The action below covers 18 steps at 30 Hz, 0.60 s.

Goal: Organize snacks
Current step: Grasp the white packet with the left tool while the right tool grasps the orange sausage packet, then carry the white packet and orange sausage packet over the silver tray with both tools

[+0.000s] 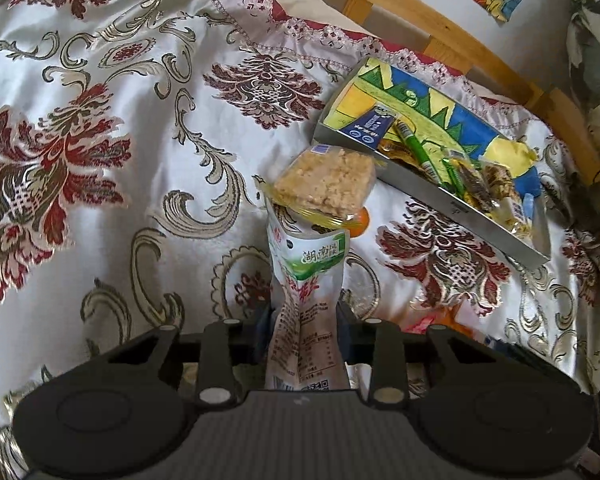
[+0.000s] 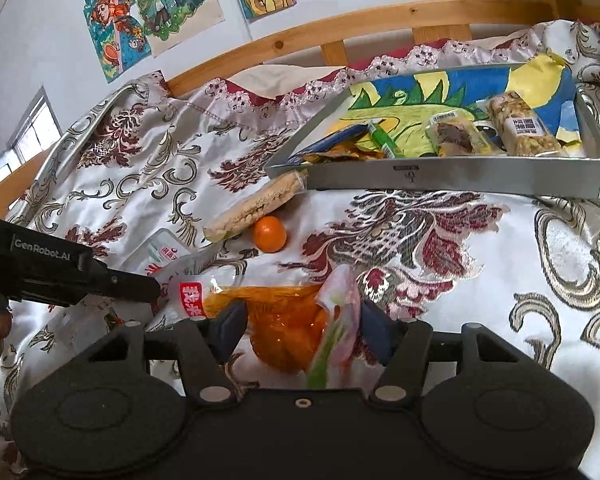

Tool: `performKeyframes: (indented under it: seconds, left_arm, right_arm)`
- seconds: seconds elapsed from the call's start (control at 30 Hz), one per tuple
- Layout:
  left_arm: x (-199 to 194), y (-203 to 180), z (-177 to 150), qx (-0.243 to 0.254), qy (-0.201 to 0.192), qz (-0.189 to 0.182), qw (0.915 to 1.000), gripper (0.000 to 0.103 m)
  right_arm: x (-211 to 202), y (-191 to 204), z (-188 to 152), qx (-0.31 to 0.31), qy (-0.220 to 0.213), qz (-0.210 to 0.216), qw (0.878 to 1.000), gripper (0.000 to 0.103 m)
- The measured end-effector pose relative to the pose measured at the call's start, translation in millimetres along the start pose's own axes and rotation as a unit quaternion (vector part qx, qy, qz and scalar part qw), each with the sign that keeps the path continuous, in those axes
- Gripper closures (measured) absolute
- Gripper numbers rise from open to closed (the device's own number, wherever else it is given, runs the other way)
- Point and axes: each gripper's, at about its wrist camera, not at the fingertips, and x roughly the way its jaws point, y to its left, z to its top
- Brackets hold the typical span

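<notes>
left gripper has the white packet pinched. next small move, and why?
Probably carry the white packet toward the grey tray and release it there. The left gripper is shut on the packet and holds it above the cloth, while the tray already holds several snacks. Steer around the rice cake that lies in front of the tray's near wall.

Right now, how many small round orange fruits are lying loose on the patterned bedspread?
1. The small round orange fruit lies on the cream-and-red floral bedspread, beside the long clear-wrapped rice cracker bar, in front of the grey tray. Others may hide under the wrappers.
</notes>
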Motion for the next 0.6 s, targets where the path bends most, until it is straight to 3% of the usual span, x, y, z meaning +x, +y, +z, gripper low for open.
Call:
performKeyframes:
  seconds: [0.17, 0.2, 0.6]
  left_arm:
    - [-7, -1, -8, -0.008, -0.007, -0.011, 0.9999, 0.067]
    - [-8, -3, -9, -0.008, -0.009, -0.014, 0.9998, 0.067]
    - [-22, -18, -16, 0.001, -0.026, -0.049, 0.9985, 0.068]
  right_arm:
    - [-10, -3, -6, 0.016, -0.008, -0.005, 1.0, 0.053]
    - [-13, -2, -7, 0.016, -0.013, -0.011, 1.0, 0.062]
    - [-44, 21, -13, -0.044, -0.043, -0.051, 0.997, 0.063]
